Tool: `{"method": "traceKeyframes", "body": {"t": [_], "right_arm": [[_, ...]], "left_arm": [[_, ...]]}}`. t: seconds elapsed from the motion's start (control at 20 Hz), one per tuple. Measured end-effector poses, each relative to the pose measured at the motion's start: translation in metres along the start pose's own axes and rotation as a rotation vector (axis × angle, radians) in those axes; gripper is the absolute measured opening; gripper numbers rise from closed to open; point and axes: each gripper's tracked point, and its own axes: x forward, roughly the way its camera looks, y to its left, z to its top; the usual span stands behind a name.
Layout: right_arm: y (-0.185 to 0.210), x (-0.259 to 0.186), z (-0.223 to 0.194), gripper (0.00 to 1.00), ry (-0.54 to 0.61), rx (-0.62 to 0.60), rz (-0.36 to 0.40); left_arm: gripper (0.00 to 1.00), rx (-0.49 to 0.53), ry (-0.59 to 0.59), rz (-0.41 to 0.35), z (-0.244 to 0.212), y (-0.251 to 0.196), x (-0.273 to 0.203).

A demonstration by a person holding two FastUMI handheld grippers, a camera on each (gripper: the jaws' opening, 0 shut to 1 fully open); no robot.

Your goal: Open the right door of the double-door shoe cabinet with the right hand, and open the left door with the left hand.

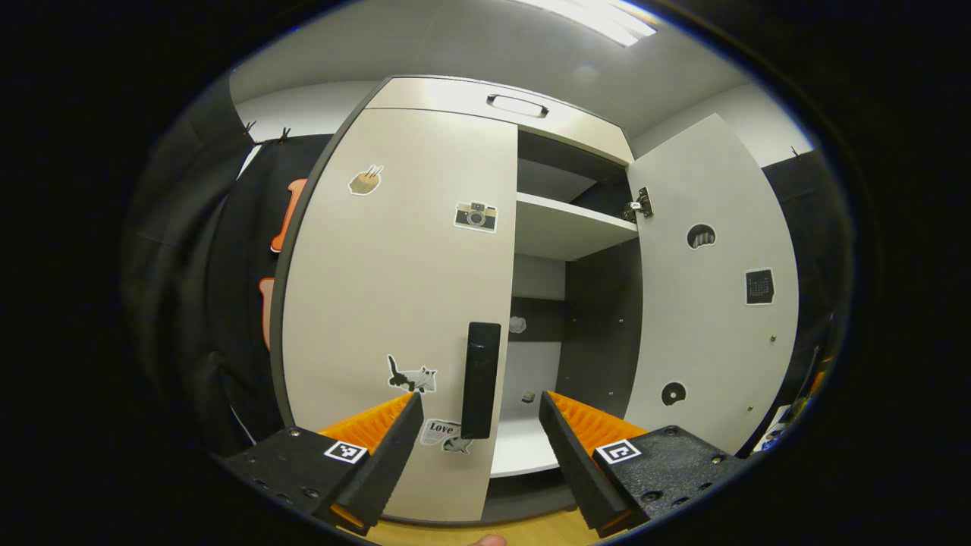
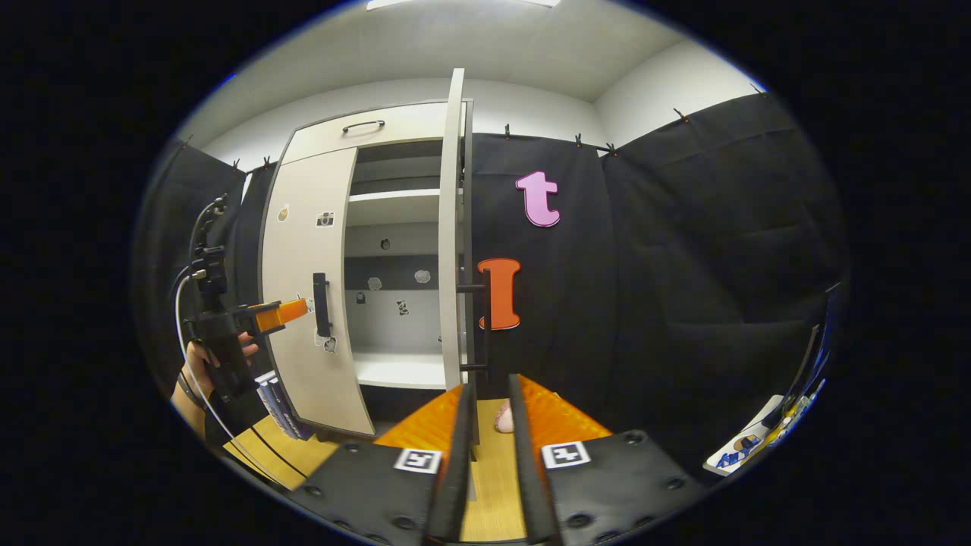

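Left door (image 1: 394, 303) rigid, hinge-swung, light: take by vertical black handle (image 1: 481, 379) between spread left hand-held gripper (image 1: 479, 415) fingers; right hand-held gripper (image 2: 489, 394) nearly closed, empty.

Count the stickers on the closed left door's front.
4 on the left door: toast sticker upper left, camera sticker upper right, cat sticker low beside the handle, Love sticker at the handle's foot. The fingers may hide more.

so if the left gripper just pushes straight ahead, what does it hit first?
Likely the left door's handle: it stands between the open fingers of the left gripper, just ahead. The left door is shut behind it. Depth is hard to judge.
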Motion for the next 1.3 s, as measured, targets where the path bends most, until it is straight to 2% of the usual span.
{"method": "traceKeyframes", "body": {"t": [0.15, 0.2, 0.25, 0.3, 0.65, 0.7, 0.75, 0.8, 0.85, 0.9, 1.0, 1.25, 1.3], "right_arm": [[-0.004, -0.002, 0.001, 0.94, -0.008, 0.001, -0.01], [-0.003, -0.003, -0.001, 0.94, -0.006, 0.001, -0.005], [-0.002, -0.002, -0.002, 1.0, -0.002, 0.0, 0.0], [-0.002, -0.001, -0.002, 0.94, 0.001, -0.002, 0.004], [-0.01, 0.009, -0.004, 0.94, 0.001, -0.015, -0.018], [-0.011, 0.009, -0.004, 0.94, 0.0, -0.013, -0.021], [-0.013, 0.01, -0.004, 0.94, -0.002, -0.013, -0.027], [-0.014, 0.011, -0.003, 1.0, -0.003, -0.012, -0.032], [-0.015, 0.011, -0.003, 1.0, -0.003, -0.011, -0.035], [-0.014, 0.012, -0.002, 0.94, -0.003, -0.008, -0.035], [-0.014, 0.012, -0.002, 0.94, -0.005, -0.008, -0.041], [-0.012, 0.013, -0.003, 0.94, -0.005, -0.009, -0.05], [-0.011, 0.015, -0.003, 1.0, -0.008, -0.01, -0.048]], "left_arm": [[0.94, 0.031, 0.007, 0.007, -0.004, -0.002, 0.026], [0.94, 0.038, 0.012, 0.015, -0.007, 0.0, 0.035], [0.94, 0.042, 0.018, 0.025, -0.009, 0.001, 0.043], [0.94, 0.045, 0.022, 0.036, -0.011, 0.003, 0.049], [0.91, 0.063, 0.05, 0.088, -0.022, 0.016, 0.081], [0.81, 0.066, 0.042, 0.105, -0.02, 0.02, 0.08], [0.76, 0.063, 0.041, 0.098, -0.02, 0.019, 0.082], [0.71, 0.063, 0.041, 0.087, -0.02, 0.017, 0.079], [0.7, 0.037, 0.046, 0.004, -0.022, 0.001, 0.084], [0.55, 0.021, 0.054, 0.03, -0.019, 0.002, 0.068], [0.24, 0.024, 0.068, 0.025, -0.024, 0.005, 0.081], [0.22, 0.074, 0.093, -0.008, -0.026, 0.003, 0.077], [0.22, 0.065, 0.092, -0.014, -0.025, 0.003, 0.076]]}}
